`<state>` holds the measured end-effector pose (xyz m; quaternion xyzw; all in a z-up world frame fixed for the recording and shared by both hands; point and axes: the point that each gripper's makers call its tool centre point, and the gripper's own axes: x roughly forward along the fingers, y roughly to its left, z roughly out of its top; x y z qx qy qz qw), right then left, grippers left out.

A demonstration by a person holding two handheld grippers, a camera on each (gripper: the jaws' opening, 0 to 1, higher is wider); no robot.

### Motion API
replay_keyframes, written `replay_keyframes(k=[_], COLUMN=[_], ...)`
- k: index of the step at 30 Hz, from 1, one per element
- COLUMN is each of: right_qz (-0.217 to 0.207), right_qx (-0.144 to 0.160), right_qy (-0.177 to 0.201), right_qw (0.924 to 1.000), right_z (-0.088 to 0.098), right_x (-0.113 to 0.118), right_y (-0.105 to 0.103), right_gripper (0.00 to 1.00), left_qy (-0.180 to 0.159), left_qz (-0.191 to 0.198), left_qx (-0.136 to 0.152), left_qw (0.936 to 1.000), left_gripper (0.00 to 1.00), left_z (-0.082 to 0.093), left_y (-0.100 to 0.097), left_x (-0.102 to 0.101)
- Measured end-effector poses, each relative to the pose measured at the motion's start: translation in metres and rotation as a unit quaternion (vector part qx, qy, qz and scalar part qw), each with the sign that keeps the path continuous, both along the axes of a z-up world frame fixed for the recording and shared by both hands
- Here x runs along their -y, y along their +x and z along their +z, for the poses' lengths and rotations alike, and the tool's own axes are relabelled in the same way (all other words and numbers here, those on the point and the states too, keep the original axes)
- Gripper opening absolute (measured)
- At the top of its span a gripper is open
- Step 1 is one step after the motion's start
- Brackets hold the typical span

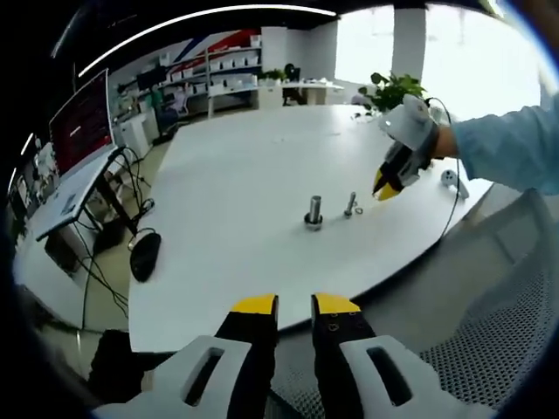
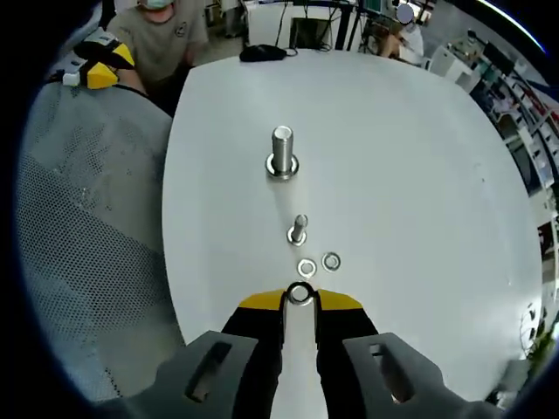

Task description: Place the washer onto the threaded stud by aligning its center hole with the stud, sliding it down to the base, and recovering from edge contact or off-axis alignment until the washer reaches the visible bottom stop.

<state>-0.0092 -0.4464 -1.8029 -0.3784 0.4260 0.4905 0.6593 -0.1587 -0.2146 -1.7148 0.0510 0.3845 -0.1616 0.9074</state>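
Observation:
A thick threaded stud (image 2: 281, 153) stands upright in a base nut on the white table (image 2: 419, 175). A smaller bolt (image 2: 298, 230) stands nearer to me, and two loose washers (image 2: 307, 267) (image 2: 331, 260) lie just past it. My right gripper (image 2: 300, 301) is shut on a third washer (image 2: 300, 293), held between its yellow tips short of the stud. In the left gripper view that stud (image 1: 313, 212) is mid-table and the right gripper (image 1: 385, 185) hovers to its right in a hand. My left gripper (image 1: 295, 305) hangs back over the table's near edge, its jaws slightly apart and bare.
A grey mesh chair (image 2: 87, 227) stands along the table's left side, also seen as the mesh chair (image 1: 489, 340). A black mouse (image 1: 144, 255) lies on the table edge, with cables beside it. A person (image 2: 162, 35) sits across the table. A plant (image 1: 393, 87) stands behind.

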Motion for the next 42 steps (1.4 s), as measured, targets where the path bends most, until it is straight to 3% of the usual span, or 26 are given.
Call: replay_keyframes(k=[4, 21, 26, 42], right_qz=[-0.002, -0.021, -0.013, -0.008], right_qx=[0.004, 0.022, 0.028, 0.027], right_qy=[0.002, 0.028, 0.04, 0.047], right_qw=[1.0, 0.9992, 0.9987, 0.9985], right_z=[0.005, 0.027, 0.035, 0.035], right_x=[0.002, 0.001, -0.005, -0.014], right_y=[-0.002, 0.002, 0.0, 0.004], right_gripper=[0.14, 0.14, 0.14, 0.14], left_qy=[0.001, -0.004, -0.002, 0.004], left_qz=[-0.004, -0.001, -0.005, 0.0], left_qx=[-0.022, -0.049, -0.046, -0.056], left_qw=[0.9998, 0.9988, 0.9989, 0.9984], left_gripper=[0.12, 0.1, 0.09, 0.08], left_z=[-0.005, -0.011, -0.011, -0.013], left_y=[-0.005, -0.011, -0.011, -0.013], left_x=[0.002, 0.002, 0.003, 0.001])
